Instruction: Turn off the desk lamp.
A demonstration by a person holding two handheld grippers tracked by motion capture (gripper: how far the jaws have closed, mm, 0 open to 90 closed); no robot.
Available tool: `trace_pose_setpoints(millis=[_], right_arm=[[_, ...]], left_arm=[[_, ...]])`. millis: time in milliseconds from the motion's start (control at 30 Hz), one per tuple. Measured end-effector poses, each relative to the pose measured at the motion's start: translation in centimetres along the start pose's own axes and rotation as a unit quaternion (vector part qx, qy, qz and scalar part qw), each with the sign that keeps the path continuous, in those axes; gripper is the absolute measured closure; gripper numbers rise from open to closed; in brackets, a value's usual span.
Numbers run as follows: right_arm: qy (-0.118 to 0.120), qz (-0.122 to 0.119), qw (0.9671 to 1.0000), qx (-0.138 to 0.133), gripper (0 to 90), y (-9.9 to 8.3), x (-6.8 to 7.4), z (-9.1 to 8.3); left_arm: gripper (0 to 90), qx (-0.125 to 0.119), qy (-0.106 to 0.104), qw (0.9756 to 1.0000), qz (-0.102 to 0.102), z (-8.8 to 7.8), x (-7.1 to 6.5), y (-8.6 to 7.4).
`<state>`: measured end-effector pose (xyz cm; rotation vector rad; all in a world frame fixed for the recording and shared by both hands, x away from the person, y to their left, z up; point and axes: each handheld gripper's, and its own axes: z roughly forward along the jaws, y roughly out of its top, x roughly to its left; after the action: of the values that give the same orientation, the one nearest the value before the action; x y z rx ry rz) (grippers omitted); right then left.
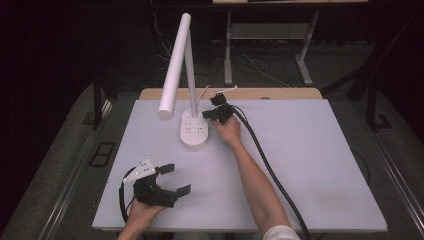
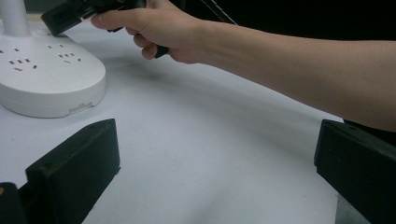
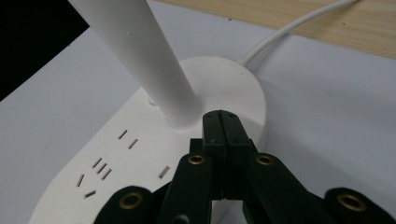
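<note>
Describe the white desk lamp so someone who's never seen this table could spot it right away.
Look at the far middle of the white table. There the lamp stands on an oval white base with rows of socket slots on top. A slim post rises from it to a long white tube head, and the right gripper sits shut at the base.

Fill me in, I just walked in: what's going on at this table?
A person holds a black two-jaw gripper in each hand over a white-topped table. The right gripper, shut with nothing between its fingers, is at the oval socket base of a white desk lamp, beside the stem. The left gripper hangs open near the table's front edge, apart from the lamp.
</note>
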<state>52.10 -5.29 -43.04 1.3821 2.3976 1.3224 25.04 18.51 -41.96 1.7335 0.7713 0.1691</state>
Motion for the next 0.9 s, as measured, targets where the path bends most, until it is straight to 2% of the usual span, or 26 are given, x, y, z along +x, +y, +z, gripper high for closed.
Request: trace_pose_setpoints(millis=[233,333,433,600,733,900], right_arm=[[0.022,-0.001,0.9997,-0.014,89.9,0.0,-0.3,-2.3],[0.025,-0.015,0.9995,-0.015,89.9,0.1,-0.2,-3.4],[0.029,-0.022,0.9992,-0.015,86.1,0.1,-0.1,-4.7],[0.045,-0.015,0.9986,-0.024,82.7,-0.2,-0.4,-6.7],[0.031,-0.019,0.9991,-0.023,72.0,-0.7,-0.5,-8.3],[0.007,-0.03,0.9991,-0.029,52.7,-1.6,-0.2,-10.5]], left_arm=[[0.0,0.0,0.0,1.0,-0.002,0.1,-0.1,0.0],[0.0,0.001,-0.001,1.0,0.0,0.2,-0.1,0.0],[0.0,0.001,0.0,1.0,0.001,0.2,-0.1,0.0],[0.0,0.001,0.0,1.0,0.0,0.3,-0.2,0.0],[0.0,0.002,-0.001,1.0,0.003,0.4,-0.2,0.0],[0.0,0.005,0.0,1.0,0.003,0.6,-0.3,0.0]])
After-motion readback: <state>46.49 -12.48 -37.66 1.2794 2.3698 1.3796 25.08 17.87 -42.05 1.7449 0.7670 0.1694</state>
